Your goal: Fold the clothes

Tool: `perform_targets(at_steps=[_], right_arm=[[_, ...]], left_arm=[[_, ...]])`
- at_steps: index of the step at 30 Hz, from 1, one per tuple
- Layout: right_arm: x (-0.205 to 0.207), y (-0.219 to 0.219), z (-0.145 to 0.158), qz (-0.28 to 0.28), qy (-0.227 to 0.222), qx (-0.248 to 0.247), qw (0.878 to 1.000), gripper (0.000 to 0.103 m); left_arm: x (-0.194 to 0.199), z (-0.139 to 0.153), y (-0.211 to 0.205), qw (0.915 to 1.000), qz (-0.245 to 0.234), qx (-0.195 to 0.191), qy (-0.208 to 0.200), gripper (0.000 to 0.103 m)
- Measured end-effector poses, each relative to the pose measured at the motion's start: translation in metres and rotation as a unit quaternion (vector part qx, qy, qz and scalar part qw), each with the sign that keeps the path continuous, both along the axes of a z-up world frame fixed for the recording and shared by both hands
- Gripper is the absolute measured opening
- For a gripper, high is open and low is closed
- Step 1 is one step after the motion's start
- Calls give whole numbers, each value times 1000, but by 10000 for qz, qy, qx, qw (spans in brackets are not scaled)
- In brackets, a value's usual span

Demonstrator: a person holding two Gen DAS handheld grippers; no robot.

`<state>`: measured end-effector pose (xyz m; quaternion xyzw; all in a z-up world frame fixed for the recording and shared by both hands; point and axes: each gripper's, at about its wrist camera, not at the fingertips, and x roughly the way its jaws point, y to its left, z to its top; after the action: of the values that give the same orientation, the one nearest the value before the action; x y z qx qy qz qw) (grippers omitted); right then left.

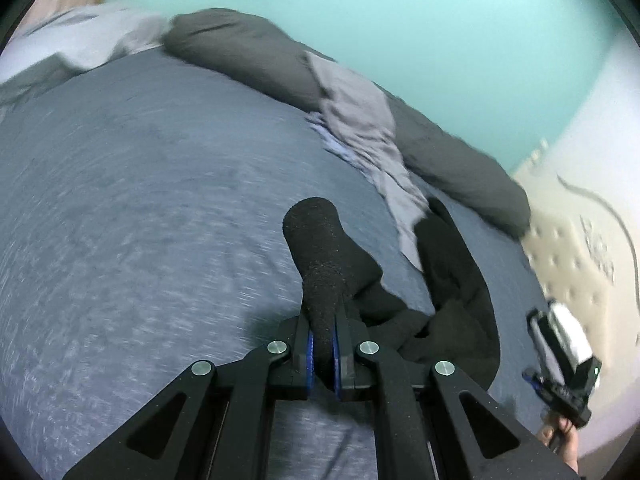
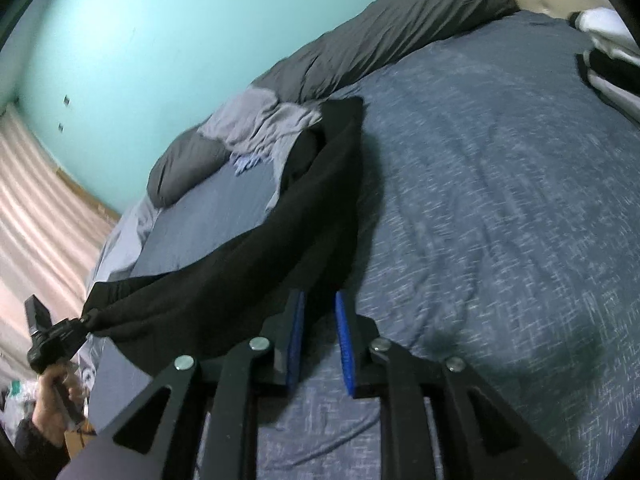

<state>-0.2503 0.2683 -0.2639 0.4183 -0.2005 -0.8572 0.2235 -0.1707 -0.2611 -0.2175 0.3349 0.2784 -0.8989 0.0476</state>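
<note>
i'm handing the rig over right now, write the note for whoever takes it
Left gripper: shut on the black garment, pinching a bunched end; the rest trails across the bed.
Right gripper: open, holding nothing, just above the bed beside the garment.
Also on the bed: a crumpled grey garment by the dark grey duvet, and black and white clothes at the far corner, hard to tell if folded.
Done: black garment picked up at one end only.
Left: grab a second point with the right, spread it flat, fold it, then likely the grey one.

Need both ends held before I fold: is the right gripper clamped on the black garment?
No: the right gripper is open with bare bedsheet between its blue pads, and the black garment lies beside it.
</note>
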Motion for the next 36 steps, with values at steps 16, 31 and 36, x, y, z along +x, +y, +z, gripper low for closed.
perform_targets(at_steps=[16, 31, 36], right_arm=[[-137, -56, 1, 322, -578, 671, 9956, 68], [-269, -108, -31, 183, -836, 1380, 9867, 74], [-292, -130, -34, 411, -772, 1808, 9796, 74]], left_arm=[[18, -59, -1, 9991, 116, 27, 416, 7], [-11, -77, -7, 9995, 116, 34, 291, 7], [-12, -80, -7, 9996, 121, 22, 249, 7]])
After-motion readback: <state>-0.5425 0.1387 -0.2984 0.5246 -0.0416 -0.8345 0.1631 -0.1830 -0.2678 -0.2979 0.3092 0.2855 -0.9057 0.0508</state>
